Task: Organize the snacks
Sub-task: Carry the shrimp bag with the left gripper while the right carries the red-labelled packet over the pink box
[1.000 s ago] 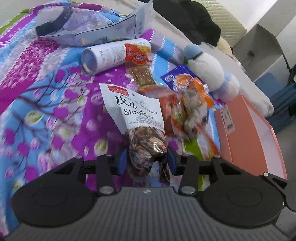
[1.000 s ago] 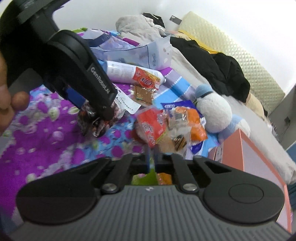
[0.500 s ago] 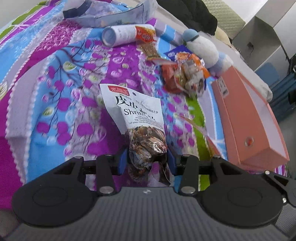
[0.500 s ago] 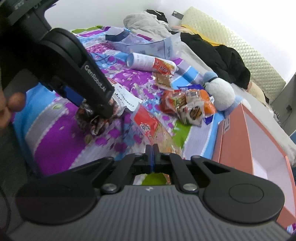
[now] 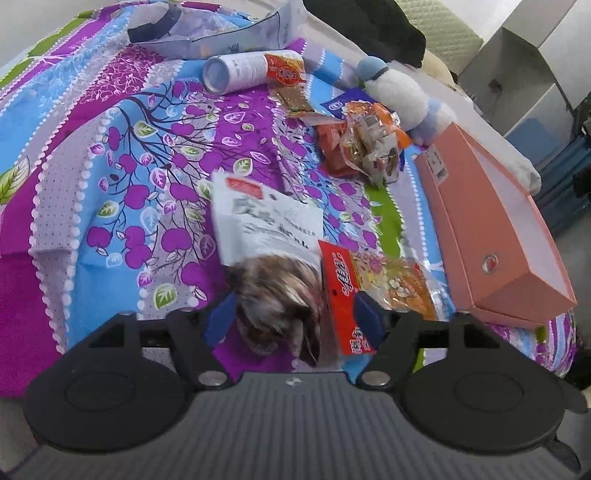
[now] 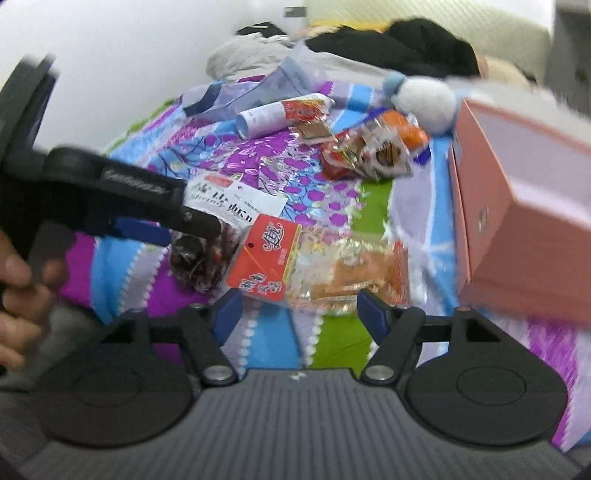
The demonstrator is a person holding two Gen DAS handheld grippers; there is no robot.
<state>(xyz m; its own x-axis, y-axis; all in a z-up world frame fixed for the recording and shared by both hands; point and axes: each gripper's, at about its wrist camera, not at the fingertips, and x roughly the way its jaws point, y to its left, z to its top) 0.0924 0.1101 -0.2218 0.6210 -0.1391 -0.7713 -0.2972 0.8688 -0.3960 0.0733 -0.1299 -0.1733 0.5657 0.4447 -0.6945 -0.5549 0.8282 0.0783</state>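
1. I am looking along my left gripper (image 5: 293, 317); its two blue pads are standing wide apart, released, with the white shrimp bag (image 5: 267, 236) lying blurred between them on the bedspread (image 5: 122, 155). I cannot tell whether either pad is touching it.
2. My right gripper (image 6: 297, 310) is also spread open, gripping nothing; the red-headed snack pack (image 6: 317, 267) is lying just beyond its tips.
3. These two packs are lying side by side at the near edge of the bed, the shrimp bag on the left, the red one overlapping its right edge.
4. One orange box (image 5: 495, 236) is sitting open on the right, near the red pack but apart from it.
5. Farther off, one heap of mixed snack packets (image 5: 365, 147) is lying left of the box's far end; I cannot count its pieces.
6. Beyond that I am seeing one white tube (image 5: 240, 72) on its side, one small brown packet (image 5: 293, 99) just beside it, and one large pale bag (image 5: 221, 33) at the far end.
7. One white and blue plush toy (image 5: 402, 96) is lying at the far right, touching the heap.
8. In the right wrist view, one hand (image 6: 22, 288) is gripping the left tool's handle.
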